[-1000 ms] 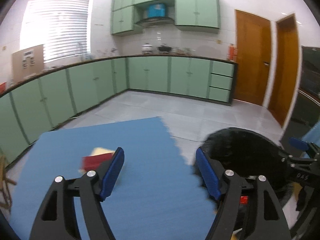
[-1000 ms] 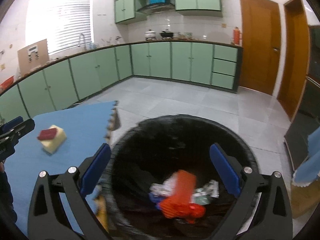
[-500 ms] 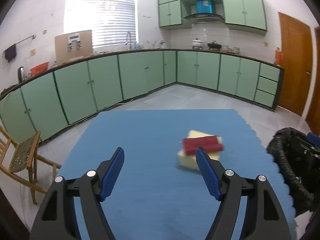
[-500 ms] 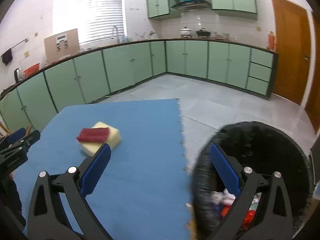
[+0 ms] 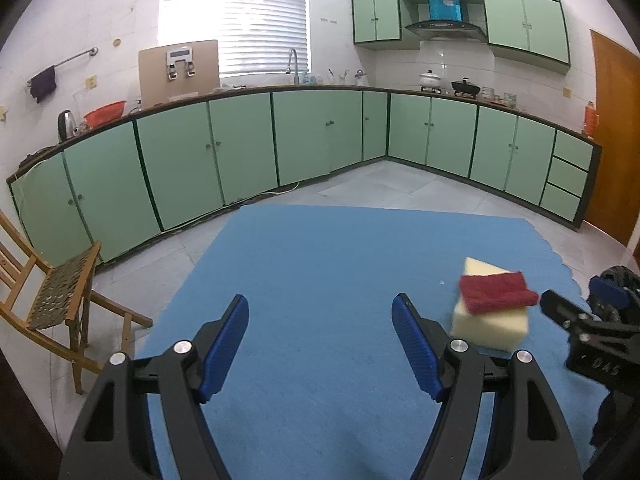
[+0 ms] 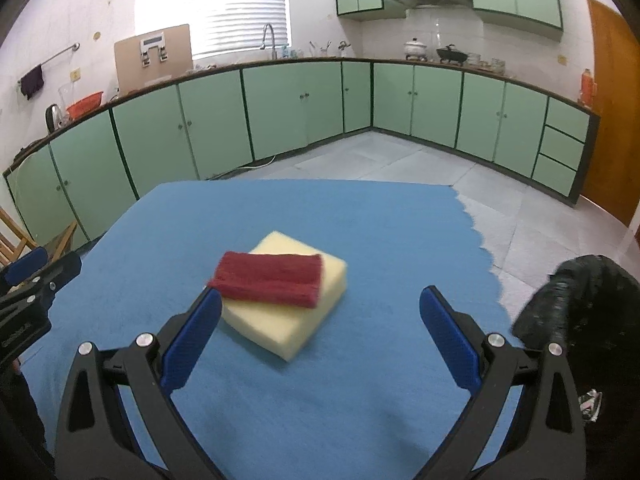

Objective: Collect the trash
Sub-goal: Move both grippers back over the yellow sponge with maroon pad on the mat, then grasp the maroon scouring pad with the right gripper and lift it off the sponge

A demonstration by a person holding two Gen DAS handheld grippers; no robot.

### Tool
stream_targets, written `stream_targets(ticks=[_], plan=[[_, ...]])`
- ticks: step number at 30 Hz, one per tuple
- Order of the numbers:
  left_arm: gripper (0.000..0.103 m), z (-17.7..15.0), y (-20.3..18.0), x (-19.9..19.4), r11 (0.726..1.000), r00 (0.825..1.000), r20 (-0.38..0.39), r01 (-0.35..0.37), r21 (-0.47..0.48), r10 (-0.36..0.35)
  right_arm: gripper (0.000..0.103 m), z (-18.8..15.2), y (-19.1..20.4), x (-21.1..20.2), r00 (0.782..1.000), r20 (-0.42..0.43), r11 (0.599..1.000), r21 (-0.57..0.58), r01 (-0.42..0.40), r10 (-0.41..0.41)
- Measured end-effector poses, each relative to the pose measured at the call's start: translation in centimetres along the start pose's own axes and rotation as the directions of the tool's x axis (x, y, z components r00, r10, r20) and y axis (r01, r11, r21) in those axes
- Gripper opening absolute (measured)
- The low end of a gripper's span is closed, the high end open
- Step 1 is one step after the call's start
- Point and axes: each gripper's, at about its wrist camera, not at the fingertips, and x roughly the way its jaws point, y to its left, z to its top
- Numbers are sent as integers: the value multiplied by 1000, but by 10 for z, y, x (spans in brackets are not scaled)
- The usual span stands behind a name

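1. The bin is cut off at the right edge; its contents are hard to make out.
2. Left gripper and right gripper both gape wide, empty, above the mat.
3. One sponge lies on the mat, one red pad atop it, just ahead of the right gripper.

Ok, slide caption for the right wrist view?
Open right gripper facing yellow foam block topped with red cloth.
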Motion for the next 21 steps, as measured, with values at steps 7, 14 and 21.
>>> stream_targets(ticks=[7,14,21], plan=[[73,3,12,18,1000,1000,2,-19,-2,19,96,7,21,27,1000,-25,1000,-13,-9,9],[73,3,22,30,999,999,-14,-31,-28,31,96,13,30,43,999,-46,1000,-20,-2,1],[73,0,24,34,999,999,-21,-29,-43,28,96,9,34,55,997,-73,1000,-31,-2,0]])
